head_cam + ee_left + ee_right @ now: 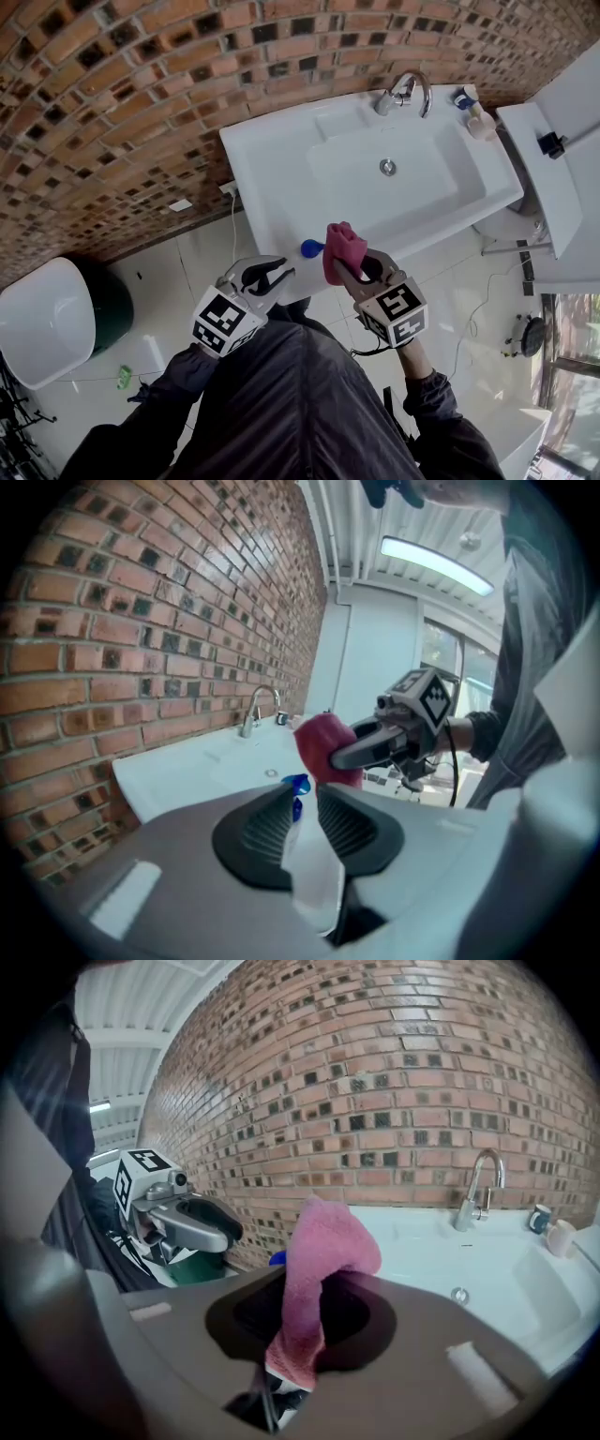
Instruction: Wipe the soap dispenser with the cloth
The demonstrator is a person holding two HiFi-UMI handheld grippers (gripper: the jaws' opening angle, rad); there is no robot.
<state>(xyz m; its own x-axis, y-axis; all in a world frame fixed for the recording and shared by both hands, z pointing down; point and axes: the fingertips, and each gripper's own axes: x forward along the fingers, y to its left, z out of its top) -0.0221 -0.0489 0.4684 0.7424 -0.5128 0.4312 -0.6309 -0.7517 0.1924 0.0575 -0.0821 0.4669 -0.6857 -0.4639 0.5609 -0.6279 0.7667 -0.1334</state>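
Note:
My left gripper is shut on the soap dispenser, a clear bottle with a blue pump top. The bottle stands up between the ribbed pads in the left gripper view. My right gripper is shut on a pink cloth, which sticks up out of the jaws and folds over. The cloth hangs just to the right of the blue pump top, close to it; contact is unclear. Both grippers hover in front of the white sink's near edge.
A chrome faucet and small bottles stand at the sink's back. A brick wall runs behind. A white tub and dark green bin sit on the floor at left, white furniture at right.

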